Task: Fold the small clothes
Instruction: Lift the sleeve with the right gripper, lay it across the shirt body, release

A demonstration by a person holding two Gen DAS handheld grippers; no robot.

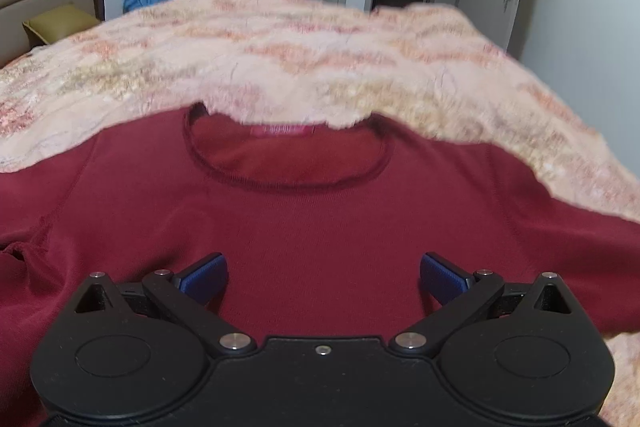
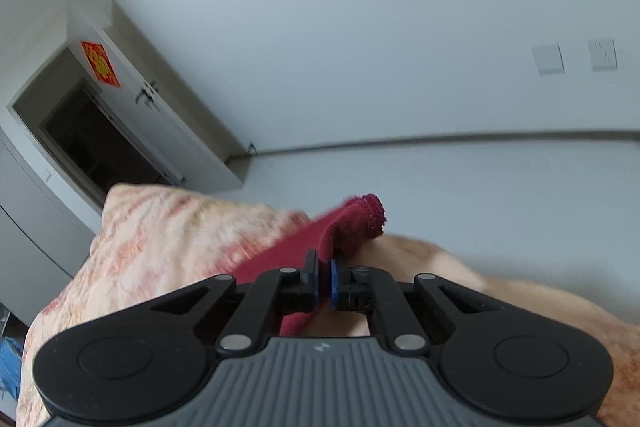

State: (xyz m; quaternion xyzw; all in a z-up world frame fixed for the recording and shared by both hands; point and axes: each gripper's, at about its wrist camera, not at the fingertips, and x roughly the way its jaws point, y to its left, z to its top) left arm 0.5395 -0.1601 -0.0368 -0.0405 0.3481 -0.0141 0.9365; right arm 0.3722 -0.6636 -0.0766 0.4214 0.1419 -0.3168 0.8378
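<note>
Two grippers: our left gripper (image 1: 323,277) has fingers wide over the sweater (image 1: 304,227) at frame centre. Right gripper (image 2: 324,281) fingers pinch the sleeve (image 2: 352,223). Likely sleeve fold; next we carry it inward.

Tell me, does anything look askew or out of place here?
Yes. The fluffy blanket overlaps the back of the maroon sweater's collar, hiding its top edge. The right gripper has the sleeve cuff lifted and bunched, while the left gripper hovers open.

a dark red sweater (image 1: 320,227) lies on the fuzzy peach-patterned blanket (image 1: 280,59).
</note>
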